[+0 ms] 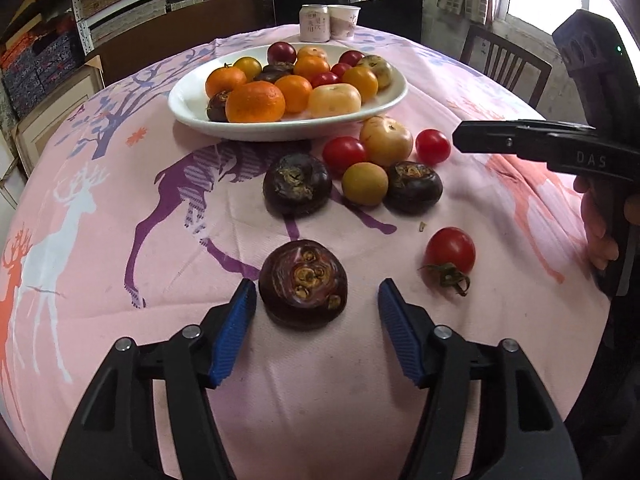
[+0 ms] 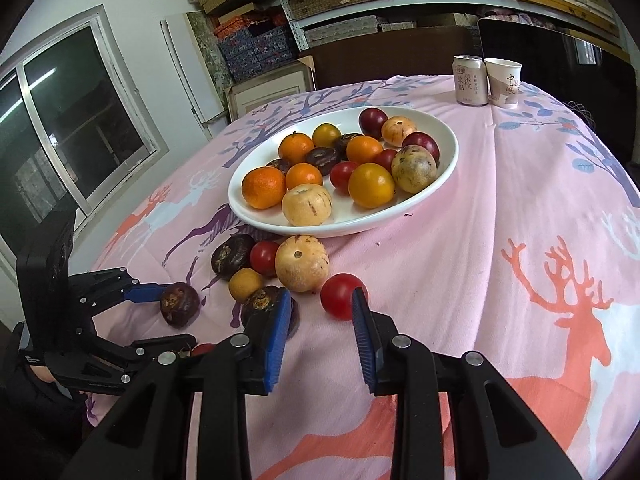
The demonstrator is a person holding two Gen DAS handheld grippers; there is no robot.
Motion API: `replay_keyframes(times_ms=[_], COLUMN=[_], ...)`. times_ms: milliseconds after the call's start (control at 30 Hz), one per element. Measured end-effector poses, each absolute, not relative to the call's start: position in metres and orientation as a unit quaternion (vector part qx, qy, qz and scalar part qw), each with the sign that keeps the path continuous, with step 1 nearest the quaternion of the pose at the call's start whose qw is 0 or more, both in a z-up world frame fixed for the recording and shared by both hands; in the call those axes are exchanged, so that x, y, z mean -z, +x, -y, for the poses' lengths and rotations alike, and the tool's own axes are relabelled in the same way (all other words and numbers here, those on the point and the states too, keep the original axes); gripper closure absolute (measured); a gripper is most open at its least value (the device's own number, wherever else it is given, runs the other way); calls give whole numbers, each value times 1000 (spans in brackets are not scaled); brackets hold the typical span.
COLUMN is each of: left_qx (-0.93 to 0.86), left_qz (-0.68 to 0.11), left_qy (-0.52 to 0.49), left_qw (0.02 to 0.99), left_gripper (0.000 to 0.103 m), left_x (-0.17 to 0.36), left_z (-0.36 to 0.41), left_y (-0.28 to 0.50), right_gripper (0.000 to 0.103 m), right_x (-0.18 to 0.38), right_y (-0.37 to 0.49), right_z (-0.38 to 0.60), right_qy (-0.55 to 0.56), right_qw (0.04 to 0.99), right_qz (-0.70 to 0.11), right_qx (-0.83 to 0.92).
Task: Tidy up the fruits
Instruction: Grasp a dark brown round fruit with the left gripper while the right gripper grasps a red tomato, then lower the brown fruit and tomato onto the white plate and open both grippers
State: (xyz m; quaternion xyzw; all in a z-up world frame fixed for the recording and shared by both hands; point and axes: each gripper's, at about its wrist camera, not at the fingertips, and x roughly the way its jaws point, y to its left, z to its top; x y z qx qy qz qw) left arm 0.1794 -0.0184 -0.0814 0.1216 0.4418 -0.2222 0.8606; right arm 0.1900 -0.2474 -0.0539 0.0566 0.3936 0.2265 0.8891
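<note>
1. In the upper middle of both views, the white plate [image 1: 188, 110] already holds most of the fruit: oranges, yellow and red tomatoes, pale melons and a few dark chestnuts. This part of the job looks done.
2. Below the plate in the left wrist view, a loose cluster lies on the pink tablecloth [image 1: 120, 240]: a pale melon [image 1: 386, 140], two red tomatoes [image 1: 344, 154], a small yellow fruit [image 1: 365, 183] and two dark chestnuts [image 1: 297, 184]. None of these is on the plate.
3. At lower centre of the left wrist view, another dark chestnut [image 1: 303, 283] sits between the blue pads of the left gripper [image 1: 317, 291]. The jaws stand wide apart; the left pad is just beside it, the right pad clear of it.
4. To the right of it, a stemmed tomato [image 1: 450, 254] lies alone.
5. In the lower centre of the right wrist view, the right gripper [image 2: 322, 304] is spread and empty, with a red tomato [image 2: 340, 295] just ahead between the tips, untouched as far as I can tell.
6. Judgement: roughly two thirds complete; eight loose pieces remain, with two pickups about to start.
7. At the far table edge, a can [image 2: 471, 80] and paper cup [image 2: 505, 82] stand apart from the work.
</note>
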Motion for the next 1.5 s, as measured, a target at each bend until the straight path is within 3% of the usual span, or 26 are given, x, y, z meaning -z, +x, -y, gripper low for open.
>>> replay_keyframes(times_ms=[200,267,367,400,433,467,1000,1333,1500], left_qx=[215,213,211,212,212,212,203,200,196], left_qz=[-440,-440,-438,-437,-437,-436,-383,-339,-346], left_qy=[107,104,104,102,100,100,74,82,60], left_qw=[866,866,868,868,869,869,898,916,915], left_gripper=[52,53,62,62,62,62,62,62,62], left_x=[80,80,79,79,79,79,44,1,4], left_z=[15,15,15,14,14,13,11,39,48], left_y=[181,182,182,182,181,181,172,243,301], right_gripper=[67,56,57,61,73,75,75,74,74], right_x=[57,58,66,69,70,69,27,-17,-12], right_y=[199,206,217,218,219,218,184,236,280], right_z=[231,225,217,215,214,213,255,252,236], right_qy=[-2,-42,-54,-58,-62,-63,14,27,31], right_qw=[892,897,884,879,876,878,913,935,936], right_qz=[-412,-412,-435,-442,-446,-442,-360,-305,-305], right_qx=[-187,-152,-161,-167,-172,-172,-189,-177,-175])
